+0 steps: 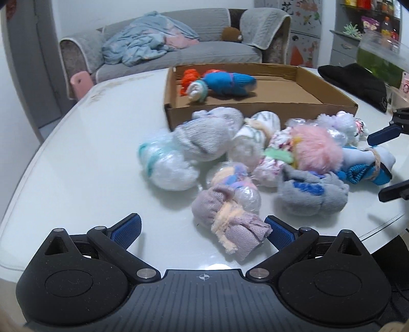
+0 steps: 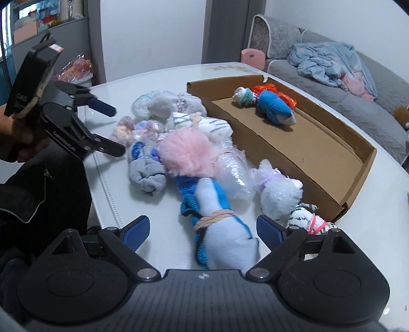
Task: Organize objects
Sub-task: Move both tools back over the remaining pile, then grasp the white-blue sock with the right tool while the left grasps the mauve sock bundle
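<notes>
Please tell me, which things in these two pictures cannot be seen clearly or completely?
- Left wrist view: the right tool is cut off by the right edge; only its fingertips show.
- Left wrist view: the shelf items are too small and blurred to name.
- Both views: bundles low in the sock pile are covered by the pink fluffy bundle.
- Right wrist view: the cardboard box near wall hides part of its floor.

The right gripper (image 1: pixel 383 163) is cut off by the right edge of the left wrist view; only its two fingertips show. A clear container (image 1: pixel 381 51) at the far right is blurred and cropped. The shelf items (image 1: pixel 370 15) behind it are too small to identify. The person's hand (image 2: pixel 15 143) is cut by the left edge of the right wrist view. The pink fluffy ball (image 2: pixel 189 150) hides the bundles beneath.
</notes>
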The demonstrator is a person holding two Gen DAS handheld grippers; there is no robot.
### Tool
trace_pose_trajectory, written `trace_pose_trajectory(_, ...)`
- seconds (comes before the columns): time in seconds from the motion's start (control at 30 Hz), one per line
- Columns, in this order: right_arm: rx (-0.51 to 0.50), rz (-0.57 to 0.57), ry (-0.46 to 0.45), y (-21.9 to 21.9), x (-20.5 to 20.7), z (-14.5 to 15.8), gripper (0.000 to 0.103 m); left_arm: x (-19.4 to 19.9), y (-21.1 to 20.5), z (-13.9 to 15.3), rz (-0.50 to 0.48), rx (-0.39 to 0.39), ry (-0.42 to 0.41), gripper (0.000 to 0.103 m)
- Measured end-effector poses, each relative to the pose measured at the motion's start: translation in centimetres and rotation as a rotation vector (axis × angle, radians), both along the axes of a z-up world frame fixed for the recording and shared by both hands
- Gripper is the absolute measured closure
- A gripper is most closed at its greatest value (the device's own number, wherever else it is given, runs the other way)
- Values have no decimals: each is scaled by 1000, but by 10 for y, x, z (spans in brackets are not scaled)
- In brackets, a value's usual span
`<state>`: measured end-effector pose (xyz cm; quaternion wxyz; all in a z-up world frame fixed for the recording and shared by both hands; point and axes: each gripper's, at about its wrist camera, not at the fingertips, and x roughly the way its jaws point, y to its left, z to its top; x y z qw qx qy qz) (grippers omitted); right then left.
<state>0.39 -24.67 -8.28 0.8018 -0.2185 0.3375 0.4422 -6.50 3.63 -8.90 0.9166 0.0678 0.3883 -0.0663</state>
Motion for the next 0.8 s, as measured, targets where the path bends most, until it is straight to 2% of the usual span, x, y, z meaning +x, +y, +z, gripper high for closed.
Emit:
trace_pose_trajectory(0.07, 8, -7, 13, 0, 6, -4, 20, -2, 2, -1, -3, 0, -6, 1)
trace_pose_trajectory(0.13, -1, -2, 25, 2, 10, -9, 30, -3, 0, -2, -10, 10, -17, 1)
trace_pose_trajectory(0.37, -18, -4, 15, 3, 13, -15, 43, 1, -11, -5, -25, -15, -34, 6)
trace_pose_trajectory(0.47, -14, 0, 19, 3, 11, -15, 51, 1, -10, -4, -18, -49, -38, 17)
trace_pose_trajectory(0.6, -1, -7, 27, 1, 7, -15, 54, -4, -8, 0, -6, -64, -47, 46)
trace_pose_trajectory(0.8, 26, -49, 43, -5, 0, -15, 57, -9, -7, 1, -2, -68, -41, 50)
